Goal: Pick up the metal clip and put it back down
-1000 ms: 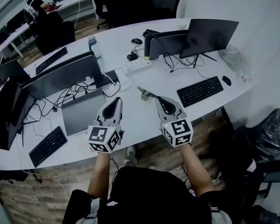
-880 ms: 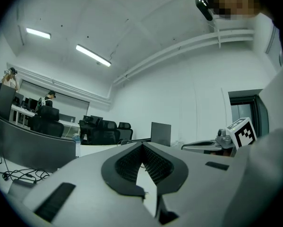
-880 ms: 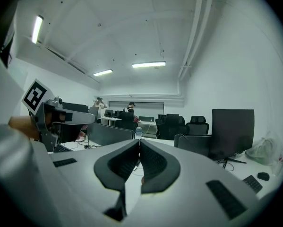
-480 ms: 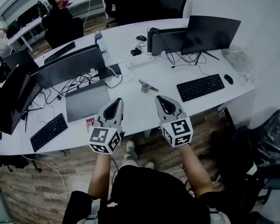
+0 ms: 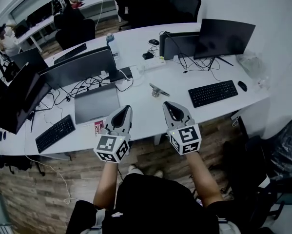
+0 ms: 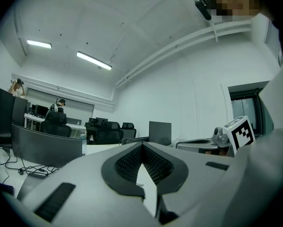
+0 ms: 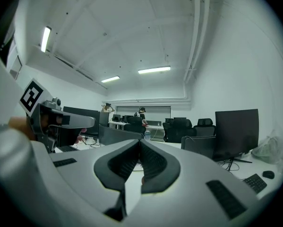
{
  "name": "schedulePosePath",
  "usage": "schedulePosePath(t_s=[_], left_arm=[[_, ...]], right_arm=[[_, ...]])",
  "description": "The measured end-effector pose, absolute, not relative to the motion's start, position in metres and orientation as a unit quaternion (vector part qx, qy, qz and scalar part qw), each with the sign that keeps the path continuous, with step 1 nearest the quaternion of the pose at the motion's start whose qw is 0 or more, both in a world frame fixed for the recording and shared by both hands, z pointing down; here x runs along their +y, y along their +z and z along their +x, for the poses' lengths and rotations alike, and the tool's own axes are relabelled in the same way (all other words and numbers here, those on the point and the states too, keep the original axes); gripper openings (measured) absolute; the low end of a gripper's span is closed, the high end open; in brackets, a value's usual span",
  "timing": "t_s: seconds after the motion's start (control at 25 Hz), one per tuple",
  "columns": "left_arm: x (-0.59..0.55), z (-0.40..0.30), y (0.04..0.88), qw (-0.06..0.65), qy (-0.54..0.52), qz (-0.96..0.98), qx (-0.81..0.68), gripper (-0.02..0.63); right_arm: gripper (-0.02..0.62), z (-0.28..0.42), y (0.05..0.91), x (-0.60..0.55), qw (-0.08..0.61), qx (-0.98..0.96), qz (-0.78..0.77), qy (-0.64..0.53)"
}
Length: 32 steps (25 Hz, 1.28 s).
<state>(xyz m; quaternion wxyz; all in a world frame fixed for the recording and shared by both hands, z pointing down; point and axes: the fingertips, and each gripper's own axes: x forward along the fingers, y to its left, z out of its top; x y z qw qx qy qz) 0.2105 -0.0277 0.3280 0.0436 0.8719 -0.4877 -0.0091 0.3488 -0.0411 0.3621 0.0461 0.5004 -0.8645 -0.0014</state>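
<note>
The metal clip [image 5: 157,90] lies on the white desk [image 5: 141,118], between the laptop and the right keyboard. My left gripper [image 5: 125,109] hovers at the desk's front edge, shut and empty; in the left gripper view its jaws [image 6: 141,144] meet at the tip. My right gripper [image 5: 168,105] is held level beside it, a little short of the clip and to its right, also shut with nothing between its jaws [image 7: 140,141]. The clip does not show clearly in either gripper view.
A closed laptop [image 5: 95,103], black keyboards [image 5: 214,92] [image 5: 55,133], a mouse [image 5: 242,86], monitors [image 5: 80,68] [image 5: 223,37], cables and a power strip [image 5: 153,65] stand on the desk. A red card [image 5: 98,127] lies by the left gripper. Office chairs and people are at the back.
Both grippers have drawn back from the desk toward the person, away from the clip. The clip stays on the desk. Both stay shut.
</note>
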Motion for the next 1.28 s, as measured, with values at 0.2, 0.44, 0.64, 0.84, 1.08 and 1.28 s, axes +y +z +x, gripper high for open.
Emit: schedulePosePath(t_s=[0.2,0.44,0.64,0.84,1.08,1.28], left_arm=[[-0.025,0.203,0.320,0.039,-0.015,0.873,-0.487,0.010],[-0.024,0.177,0.311,0.036,-0.019,0.873,-0.486,0.010],[-0.023,0.157,0.305,0.035,-0.018,0.875,-0.483,0.011],[-0.023,0.136,0.303,0.035,-0.020,0.876,-0.480,0.010],[-0.023,0.118,0.303,0.043,-0.023,0.881,-0.471,0.010],[-0.023,0.110,0.301,0.041,-0.025,0.883,-0.466,0.010]], right_arm=[[0.024,0.342,0.356,-0.042,0.047,-0.865,0.499,-0.006],[0.023,0.322,0.344,-0.042,0.044,-0.864,0.502,-0.013],[0.023,0.303,0.339,-0.039,0.041,-0.862,0.506,-0.011],[0.023,0.280,0.336,-0.037,0.039,-0.861,0.507,-0.015],[0.023,0.262,0.330,-0.035,0.039,-0.857,0.513,-0.020],[0.023,0.253,0.326,-0.032,0.039,-0.855,0.517,-0.024]])
